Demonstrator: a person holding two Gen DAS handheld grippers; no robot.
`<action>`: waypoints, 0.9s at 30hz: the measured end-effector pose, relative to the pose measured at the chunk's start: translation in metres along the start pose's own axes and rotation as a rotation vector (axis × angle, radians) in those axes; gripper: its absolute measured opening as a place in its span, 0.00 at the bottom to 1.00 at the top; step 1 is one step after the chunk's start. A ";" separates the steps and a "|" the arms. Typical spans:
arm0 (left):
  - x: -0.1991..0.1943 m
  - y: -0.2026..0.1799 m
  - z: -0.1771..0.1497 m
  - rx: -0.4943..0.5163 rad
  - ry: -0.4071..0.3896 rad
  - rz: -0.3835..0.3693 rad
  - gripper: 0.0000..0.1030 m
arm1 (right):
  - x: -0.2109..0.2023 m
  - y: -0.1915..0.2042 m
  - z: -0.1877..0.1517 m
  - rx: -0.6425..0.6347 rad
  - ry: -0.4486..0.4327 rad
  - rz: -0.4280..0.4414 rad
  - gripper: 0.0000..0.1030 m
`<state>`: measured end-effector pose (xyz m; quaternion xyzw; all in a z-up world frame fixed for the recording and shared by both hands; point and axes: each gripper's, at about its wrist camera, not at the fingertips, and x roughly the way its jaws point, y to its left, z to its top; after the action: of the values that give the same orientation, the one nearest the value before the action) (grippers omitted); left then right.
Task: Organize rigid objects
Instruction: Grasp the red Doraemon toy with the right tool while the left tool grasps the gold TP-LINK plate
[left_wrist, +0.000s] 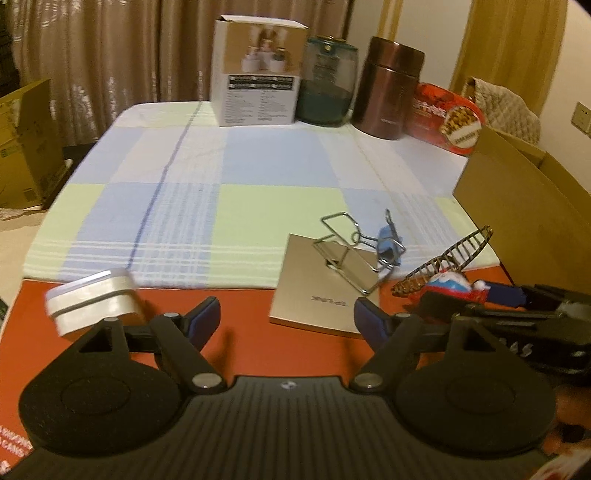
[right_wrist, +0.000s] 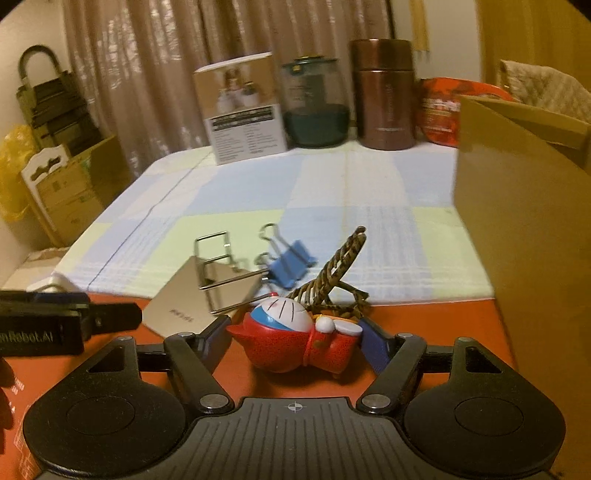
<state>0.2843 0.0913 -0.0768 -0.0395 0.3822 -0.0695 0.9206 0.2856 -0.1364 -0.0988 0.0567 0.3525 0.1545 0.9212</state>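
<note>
Red mat (right_wrist: 424, 321) over checked cloth (left_wrist: 221, 173). Left gripper (left_wrist: 286, 317) open, nothing between fingers. Right gripper (right_wrist: 293, 341) parted around toy (right_wrist: 291, 336); pad contact unclear. Blue clip (right_wrist: 291, 264) beyond.

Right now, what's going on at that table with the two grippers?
A person is sorting small items on a table with two handheld grippers. The right gripper brackets a red and blue toy figure lying on the red mat; whether its pads press on it is unclear. The left gripper is open over the mat with nothing between its fingers. Nearby lie a blue binder clip, a wire stand, a hair clip and a white case. An open cardboard box stands at the right.
</note>
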 end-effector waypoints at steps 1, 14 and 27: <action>0.003 -0.002 0.000 0.008 0.007 -0.009 0.78 | -0.003 -0.003 0.001 0.007 0.000 -0.011 0.68; 0.057 -0.045 -0.008 0.248 0.032 0.004 0.89 | -0.026 -0.030 0.012 0.062 -0.011 -0.029 0.68; 0.034 -0.044 -0.020 0.131 0.087 0.014 0.81 | -0.037 -0.021 0.011 0.041 0.013 0.018 0.68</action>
<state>0.2893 0.0423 -0.1093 0.0266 0.4166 -0.0895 0.9043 0.2721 -0.1681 -0.0714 0.0776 0.3612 0.1560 0.9161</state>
